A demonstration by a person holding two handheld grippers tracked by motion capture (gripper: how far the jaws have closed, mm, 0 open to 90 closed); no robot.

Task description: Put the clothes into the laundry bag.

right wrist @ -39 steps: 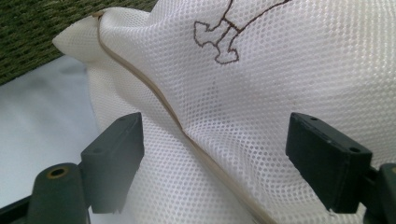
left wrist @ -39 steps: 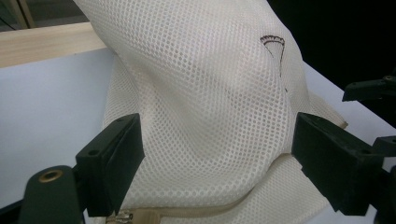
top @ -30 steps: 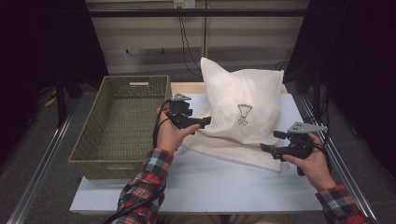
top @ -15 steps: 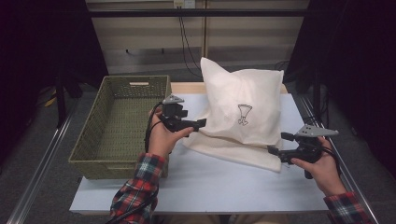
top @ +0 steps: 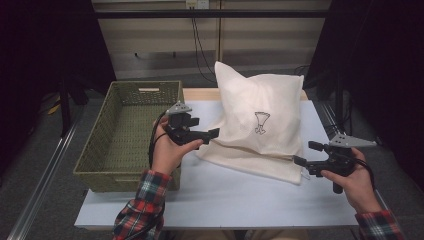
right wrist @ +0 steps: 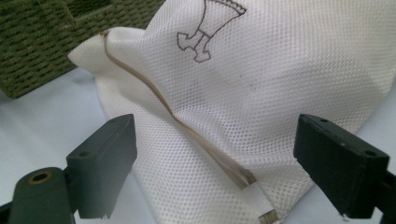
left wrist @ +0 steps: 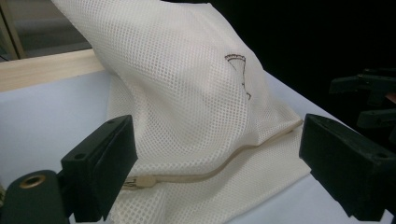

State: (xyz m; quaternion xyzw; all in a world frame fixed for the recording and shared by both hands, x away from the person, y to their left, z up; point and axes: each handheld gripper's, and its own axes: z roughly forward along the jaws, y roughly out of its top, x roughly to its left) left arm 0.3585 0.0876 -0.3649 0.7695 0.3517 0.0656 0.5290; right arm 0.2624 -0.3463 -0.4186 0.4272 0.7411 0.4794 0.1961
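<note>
I can read no words, brand names or numbers on anything in front of me. The one mark I find is a small dark outline drawing on the cream mesh bag (top: pixel 257 117): a fan-topped shape narrowing to a stem with a little foot, something like a goblet or a trophy. It is a picture, with no letters in or around it. From above it sits near the middle of the bag's upright face. Through my left gripper's camera it lies at about one o'clock on the mesh (left wrist: pixel 187 93), and through my right gripper's camera at about twelve o'clock (right wrist: pixel 280 84), partly cut by the frame's top edge.
</note>
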